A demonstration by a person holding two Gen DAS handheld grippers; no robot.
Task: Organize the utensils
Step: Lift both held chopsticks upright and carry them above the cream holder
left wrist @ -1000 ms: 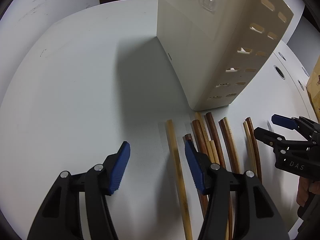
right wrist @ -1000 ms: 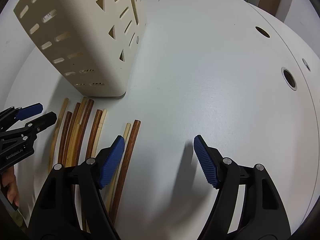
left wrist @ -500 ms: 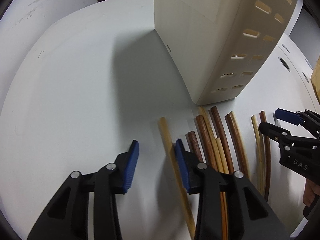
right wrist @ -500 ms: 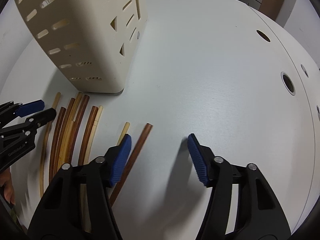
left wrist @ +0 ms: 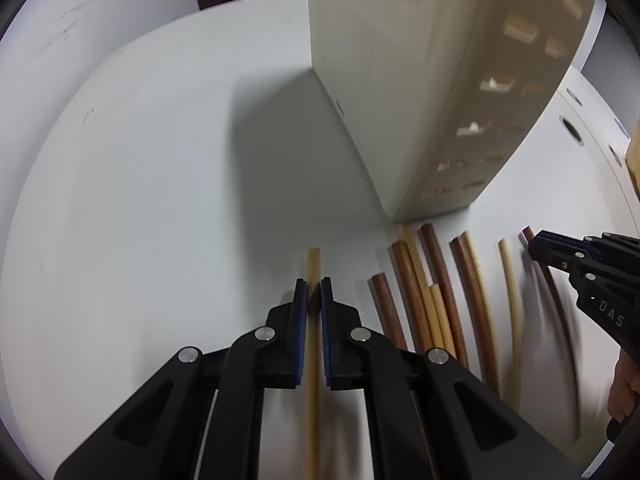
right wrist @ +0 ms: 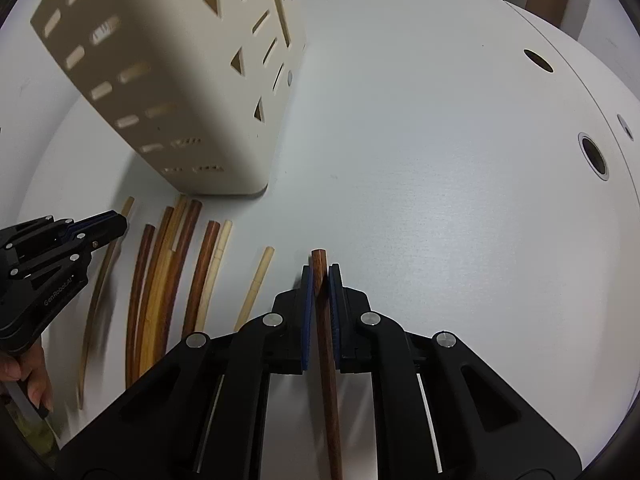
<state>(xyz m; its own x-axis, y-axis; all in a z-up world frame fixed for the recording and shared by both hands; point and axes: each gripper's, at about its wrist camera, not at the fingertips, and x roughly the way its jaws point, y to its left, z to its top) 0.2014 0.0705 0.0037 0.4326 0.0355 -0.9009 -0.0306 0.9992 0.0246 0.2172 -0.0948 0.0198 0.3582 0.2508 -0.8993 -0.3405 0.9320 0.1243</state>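
White table (right wrist: 440,160): left gripper (left wrist: 314,284) clamps a pale chopstick (left wrist: 313,264), right gripper (right wrist: 320,270) a dark chopstick (right wrist: 319,260)

We see a white round table (right wrist: 440,160) with a matte top and several small round holes (right wrist: 594,156) near its far right edge. A cream utensil holder (right wrist: 168,80) with slotted and triangular cutouts stands upright on it. Just in front of the holder, a loose row of chopsticks (right wrist: 168,280) lies flat on the tabletop, roughly parallel, some dark brown, some pale bamboo. In the left view the same row (left wrist: 432,288) runs from the holder's base (left wrist: 420,200) toward us. Two sticks sit at the outer ends of the row, a pale one (left wrist: 314,264) on the left side and a dark brown one (right wrist: 320,268) on the right.
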